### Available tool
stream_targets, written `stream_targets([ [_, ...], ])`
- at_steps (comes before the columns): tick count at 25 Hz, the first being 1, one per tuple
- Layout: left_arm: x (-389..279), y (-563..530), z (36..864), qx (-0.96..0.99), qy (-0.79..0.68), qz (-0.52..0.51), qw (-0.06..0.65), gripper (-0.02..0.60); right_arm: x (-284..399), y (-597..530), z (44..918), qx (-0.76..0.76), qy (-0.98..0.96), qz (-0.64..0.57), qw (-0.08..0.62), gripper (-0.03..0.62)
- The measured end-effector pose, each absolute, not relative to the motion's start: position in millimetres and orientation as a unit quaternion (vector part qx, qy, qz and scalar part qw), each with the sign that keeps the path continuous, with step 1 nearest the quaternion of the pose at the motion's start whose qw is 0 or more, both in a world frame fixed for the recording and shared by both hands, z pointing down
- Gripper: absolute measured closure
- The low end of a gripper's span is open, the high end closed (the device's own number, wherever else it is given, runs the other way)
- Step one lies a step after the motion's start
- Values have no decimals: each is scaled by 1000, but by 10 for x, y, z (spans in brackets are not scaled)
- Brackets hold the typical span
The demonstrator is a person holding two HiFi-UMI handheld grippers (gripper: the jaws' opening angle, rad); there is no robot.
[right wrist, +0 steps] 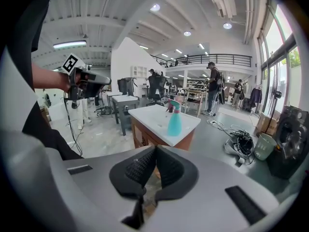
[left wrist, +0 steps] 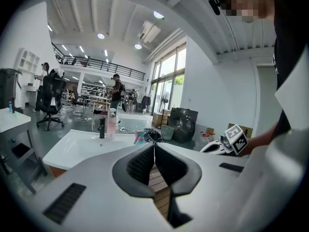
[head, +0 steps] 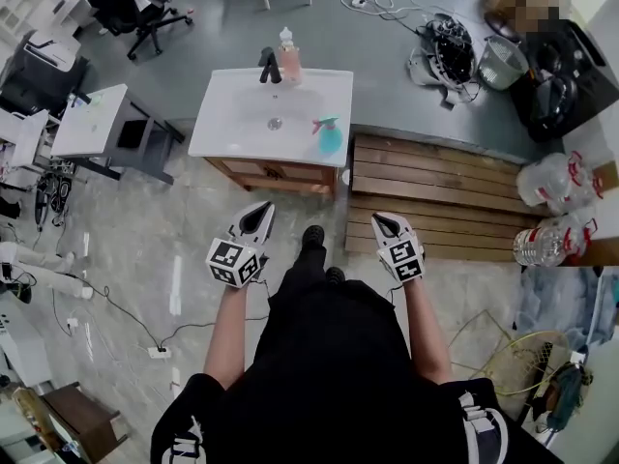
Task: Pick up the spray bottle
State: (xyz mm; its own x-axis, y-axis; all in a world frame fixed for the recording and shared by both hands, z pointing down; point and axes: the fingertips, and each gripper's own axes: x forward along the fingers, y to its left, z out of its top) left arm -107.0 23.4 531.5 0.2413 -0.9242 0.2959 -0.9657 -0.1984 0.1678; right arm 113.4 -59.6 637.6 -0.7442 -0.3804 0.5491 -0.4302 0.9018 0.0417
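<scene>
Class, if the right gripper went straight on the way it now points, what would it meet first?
Probably the wooden cabinet under the white sink top, just below the spray bottle; depth is unclear.

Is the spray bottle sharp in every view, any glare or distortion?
Head view: spray bottle small but sharp, even light. Right gripper view: sharp, fisheye-bent edges. Left gripper view: tiny, half hidden by the left hand-held gripper, bright windows behind.
</scene>
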Motion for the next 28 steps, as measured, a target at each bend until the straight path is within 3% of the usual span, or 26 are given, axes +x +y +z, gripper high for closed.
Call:
stream_targets([
  [12, -1179, -694, 5348, 801, -574, 60, 157, 558, 1340, -1331, 6324, 277, -909, 50, 309, 577],
  [28, -1527, -1866, 5397, 829, -534, 75, 149, 558, 874, -2233, 6324, 299, -898, 50, 320, 579],
])
